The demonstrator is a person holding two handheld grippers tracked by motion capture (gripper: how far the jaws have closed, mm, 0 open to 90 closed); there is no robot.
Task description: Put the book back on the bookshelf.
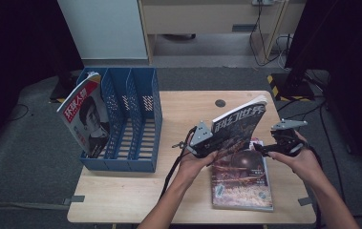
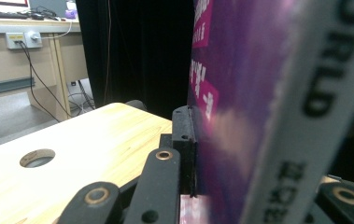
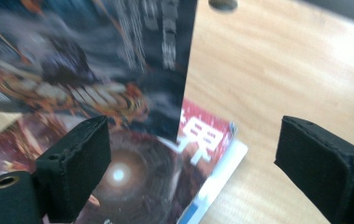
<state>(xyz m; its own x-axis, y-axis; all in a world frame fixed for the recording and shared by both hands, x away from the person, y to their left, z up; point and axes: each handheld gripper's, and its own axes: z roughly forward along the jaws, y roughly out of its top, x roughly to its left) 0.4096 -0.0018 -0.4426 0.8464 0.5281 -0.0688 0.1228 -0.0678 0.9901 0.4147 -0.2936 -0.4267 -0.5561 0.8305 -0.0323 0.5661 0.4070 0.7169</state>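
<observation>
My left gripper (image 1: 206,143) is shut on a magazine (image 1: 238,121) and holds it upright on its edge above the wooden table (image 1: 121,191). In the left gripper view the purple cover and grey spine of this magazine (image 2: 258,70) stand pinched between the black jaws of the left gripper (image 2: 258,177). My right gripper (image 1: 264,149) hovers by the magazine's lower right corner, open with nothing between its pads. The right gripper (image 3: 193,158) looks down on a second magazine (image 3: 142,177) lying flat, with the upright magazine (image 3: 95,56) just beyond its left pad. That flat magazine (image 1: 243,183) lies near the table's front right.
A blue file rack (image 1: 135,119) with three slots stands at the table's left; a red-titled magazine (image 1: 85,114) leans in its left slot. A round cable hole (image 1: 220,103) sits near the table's far edge. Cabinets, cables and a stand base are on the floor behind.
</observation>
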